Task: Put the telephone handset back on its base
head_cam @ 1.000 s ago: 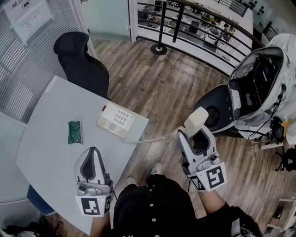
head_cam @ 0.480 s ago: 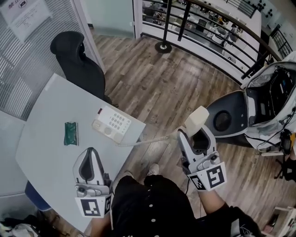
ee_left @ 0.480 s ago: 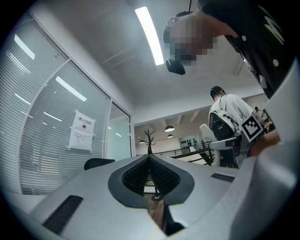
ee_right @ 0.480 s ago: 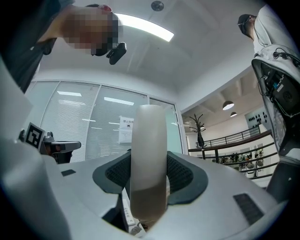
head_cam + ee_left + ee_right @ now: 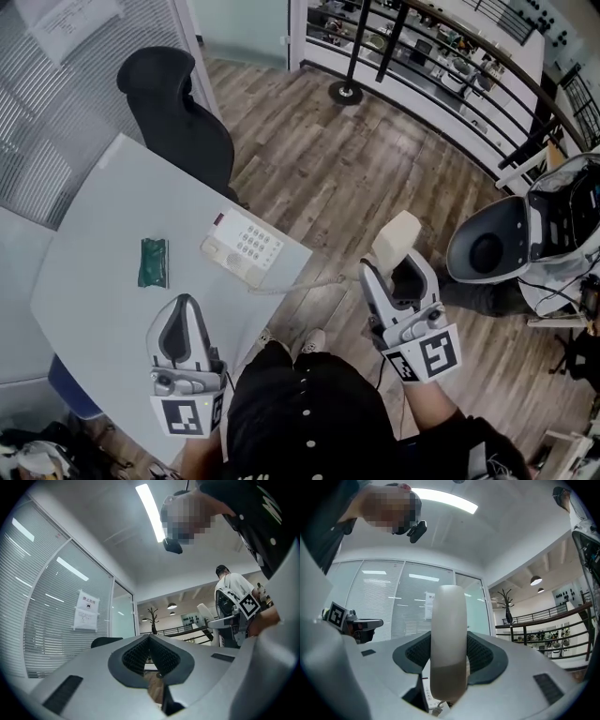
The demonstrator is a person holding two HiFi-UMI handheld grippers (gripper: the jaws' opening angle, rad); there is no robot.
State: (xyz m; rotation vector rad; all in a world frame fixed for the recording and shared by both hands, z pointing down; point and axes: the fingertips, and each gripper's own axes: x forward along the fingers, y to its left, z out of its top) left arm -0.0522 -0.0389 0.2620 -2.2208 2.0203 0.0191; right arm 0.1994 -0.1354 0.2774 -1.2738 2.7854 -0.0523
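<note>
- right gripper (image 5: 397, 274) clamps the handset (image 5: 396, 240), jaws wide, out past the table (image 5: 94, 272) edge
- I see the base (image 5: 242, 247) on the table corner, apart from the handset, cord (image 5: 300, 283) joining them
- left gripper (image 5: 185, 305): jaws pressed together, empty

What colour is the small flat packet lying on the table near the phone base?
The packet is dark green; the head view shows it best.
</note>
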